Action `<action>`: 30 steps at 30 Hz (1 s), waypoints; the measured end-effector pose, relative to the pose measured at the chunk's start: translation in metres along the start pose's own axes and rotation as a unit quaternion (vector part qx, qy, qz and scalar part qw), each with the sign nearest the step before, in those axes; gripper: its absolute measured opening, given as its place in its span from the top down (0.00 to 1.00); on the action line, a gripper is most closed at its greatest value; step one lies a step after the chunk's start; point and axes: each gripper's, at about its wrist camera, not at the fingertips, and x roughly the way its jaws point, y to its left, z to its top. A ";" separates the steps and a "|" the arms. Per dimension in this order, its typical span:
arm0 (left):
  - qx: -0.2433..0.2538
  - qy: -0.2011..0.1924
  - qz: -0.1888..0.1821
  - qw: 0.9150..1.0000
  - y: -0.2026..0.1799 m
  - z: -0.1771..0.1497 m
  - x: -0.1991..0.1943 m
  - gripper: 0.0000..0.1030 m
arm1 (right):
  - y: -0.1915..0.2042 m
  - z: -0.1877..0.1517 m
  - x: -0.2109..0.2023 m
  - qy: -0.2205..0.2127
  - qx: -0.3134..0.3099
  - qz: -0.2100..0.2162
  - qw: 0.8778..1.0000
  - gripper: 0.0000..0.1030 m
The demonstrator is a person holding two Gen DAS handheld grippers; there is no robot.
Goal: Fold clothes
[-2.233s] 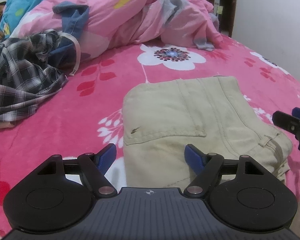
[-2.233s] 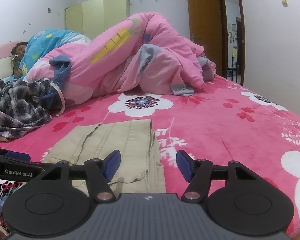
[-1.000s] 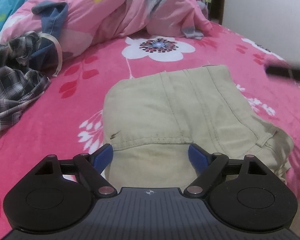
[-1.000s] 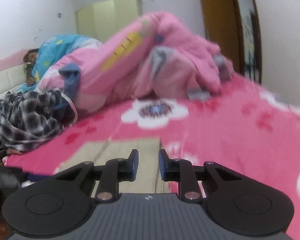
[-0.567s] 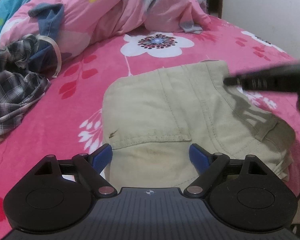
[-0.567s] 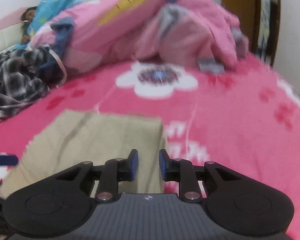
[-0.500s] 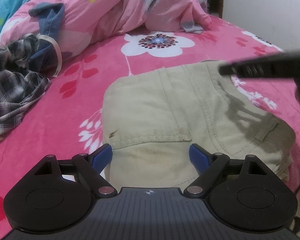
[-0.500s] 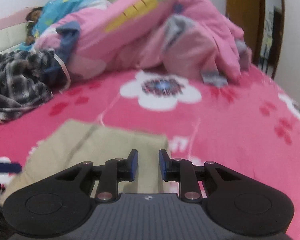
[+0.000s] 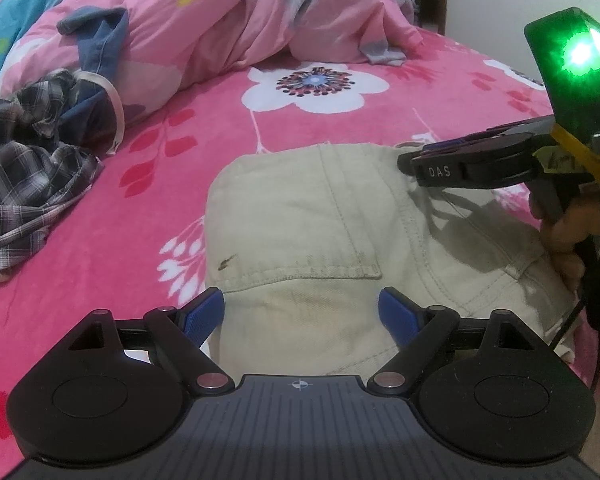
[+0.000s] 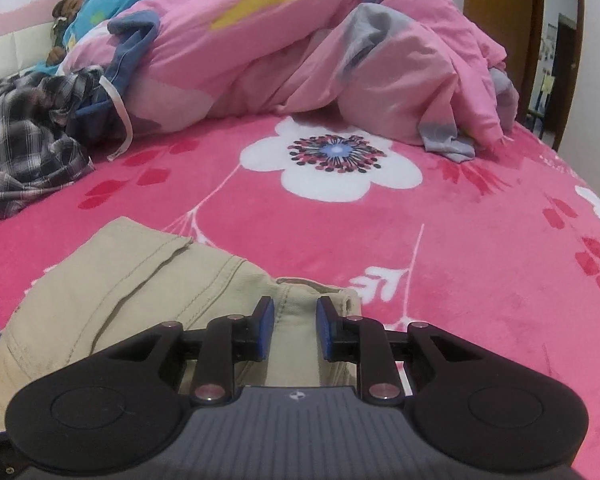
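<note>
Hot-pink plush bedspread printed with big white flowers (image 9: 148, 184) covers the whole bed, and a folded pair of beige cotton trousers (image 9: 300, 216) lies flat on it close to the near edge. In the left wrist view the trousers fill the centre: a compact, roughly rectangular packet with rounded corners, a stitched back pocket facing up, double seam lines running from 12 toward 6 o'clock, a small dark mark at about 8 o'clock on the pocket, and a greyish soiled patch just below the pocket hem. Layered fabric edges with a belt loop show at 4 o'clock.

From the right wrist view the same trousers (image 10: 132, 292) sit at 7 o'clock, their far corner raised in soft ridges.

Over the near edge of the packet the left gripper (image 9: 300, 316) stands with its blue pads spread wide, nothing pinched between them. At the packet's far corner, the right gripper (image 10: 294, 330) has its pads drawn close together with a narrow gap; cloth is seen in the gap, but I cannot tell whether the pads press on it. Seen from the left camera, that gripper (image 9: 410, 160) enters from 3 o'clock, a person's hand (image 9: 564, 236) on its handle and a green light glowing on top.

At 10 o'clock lies a crumpled grey plaid shirt (image 9: 24, 164); at 12 o'clock a heaped pink quilt (image 9: 236, 20).
</note>
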 end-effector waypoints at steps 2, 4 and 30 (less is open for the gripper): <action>0.001 0.000 0.001 1.000 -0.001 0.000 0.000 0.16 | -0.002 0.000 0.000 -0.002 0.005 0.003 1.000 0.77; 0.001 0.000 0.003 1.000 -0.001 0.000 -0.001 0.16 | -0.003 -0.001 0.000 -0.003 0.007 0.005 1.000 0.77; 0.004 -0.001 0.007 1.000 -0.002 -0.001 0.000 0.16 | -0.003 -0.006 -0.003 -0.016 0.012 0.006 1.000 0.77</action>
